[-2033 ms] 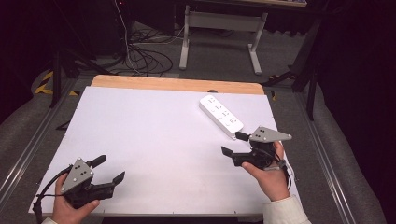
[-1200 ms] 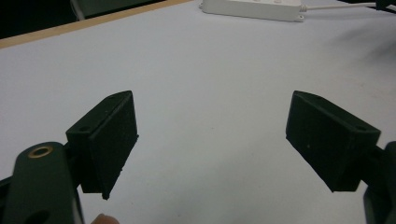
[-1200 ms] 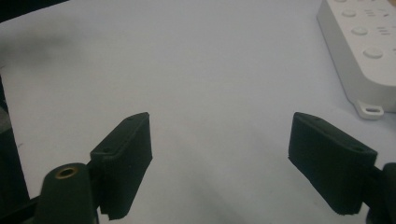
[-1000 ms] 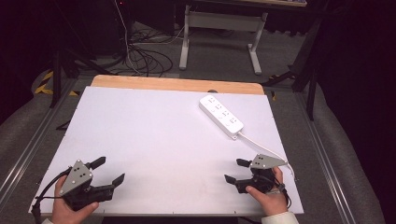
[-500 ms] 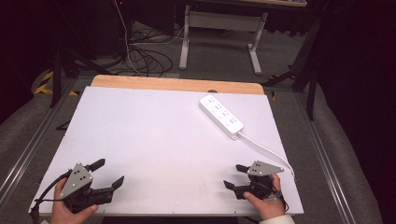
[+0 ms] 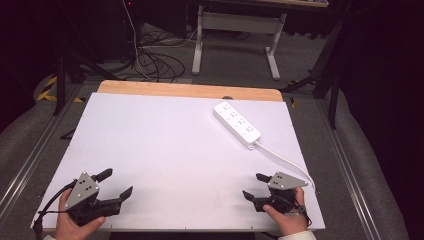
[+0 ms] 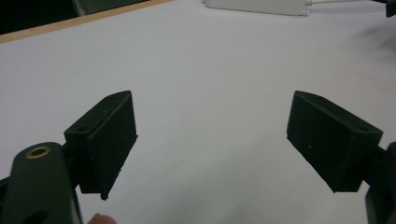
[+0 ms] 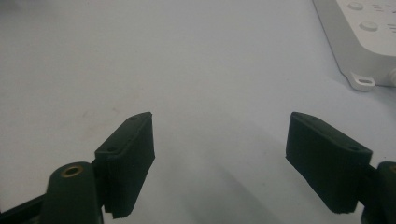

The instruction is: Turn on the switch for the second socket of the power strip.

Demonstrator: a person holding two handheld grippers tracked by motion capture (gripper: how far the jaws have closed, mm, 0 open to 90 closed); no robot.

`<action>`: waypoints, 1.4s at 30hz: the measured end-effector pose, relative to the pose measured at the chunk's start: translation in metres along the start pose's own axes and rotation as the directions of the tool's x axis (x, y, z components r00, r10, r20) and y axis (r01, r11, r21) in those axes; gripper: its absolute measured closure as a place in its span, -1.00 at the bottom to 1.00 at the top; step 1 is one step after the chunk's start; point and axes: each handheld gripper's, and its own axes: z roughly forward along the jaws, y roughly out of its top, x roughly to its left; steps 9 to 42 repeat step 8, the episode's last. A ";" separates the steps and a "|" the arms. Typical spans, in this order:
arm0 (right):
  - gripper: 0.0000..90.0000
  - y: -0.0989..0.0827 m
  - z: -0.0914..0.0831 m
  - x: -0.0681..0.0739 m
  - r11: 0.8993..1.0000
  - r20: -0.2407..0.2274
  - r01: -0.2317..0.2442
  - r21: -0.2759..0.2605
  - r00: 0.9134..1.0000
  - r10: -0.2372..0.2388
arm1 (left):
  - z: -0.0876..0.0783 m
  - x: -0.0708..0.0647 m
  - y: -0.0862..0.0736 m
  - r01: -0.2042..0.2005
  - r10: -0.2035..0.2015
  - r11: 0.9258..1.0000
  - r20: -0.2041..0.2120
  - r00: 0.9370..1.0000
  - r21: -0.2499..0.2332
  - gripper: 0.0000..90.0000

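Observation:
A white power strip (image 6: 237,125) lies at an angle on the far right of the white tabletop (image 6: 165,145), and its white cable (image 6: 282,157) runs toward the near right. My left gripper (image 6: 116,183) rests open at the near left corner, held by a hand, with nothing between its jaws. My right gripper (image 6: 253,185) is open at the near right, just short of the cable's end. In the left gripper view the open left gripper (image 7: 212,135) frames bare table, with the power strip (image 7: 257,5) far off. The right gripper (image 8: 219,149) is equally empty, the power strip (image 8: 359,37) ahead to its right.
A wooden strip (image 6: 190,91) borders the table's far edge. Metal rails (image 6: 30,155) run along both sides. Beyond the table stand a white frame stand (image 6: 235,22) and loose black cables (image 6: 150,62) on the grey floor.
My right gripper has drawn back from beside the power strip to the near right edge of the table. My left gripper has slid slightly nearer the front edge. Both stay open.

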 end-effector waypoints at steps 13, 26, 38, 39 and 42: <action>-0.47 0.000 -0.002 0.001 1.000 0.002 0.009 -0.020 1.000 -0.009 | 0.000 0.000 0.000 -0.017 0.017 1.000 -0.007 1.000 -0.003 -0.63; -0.47 0.000 -0.002 0.001 1.000 0.002 0.009 -0.020 1.000 -0.009 | 0.000 0.000 0.000 -0.017 0.017 1.000 -0.007 1.000 -0.003 -0.63; -0.47 0.000 -0.002 0.001 1.000 0.002 0.009 -0.020 1.000 -0.009 | 0.000 0.000 0.000 -0.017 0.017 1.000 -0.007 1.000 -0.003 -0.63; -0.47 0.000 -0.002 0.001 1.000 0.002 0.009 -0.020 1.000 -0.009 | 0.000 0.000 0.000 -0.017 0.017 1.000 -0.007 1.000 -0.003 -0.63; -0.47 0.000 -0.002 0.001 1.000 0.002 0.009 -0.020 1.000 -0.009 | 0.000 0.000 0.000 -0.017 0.017 1.000 -0.007 1.000 -0.003 -0.63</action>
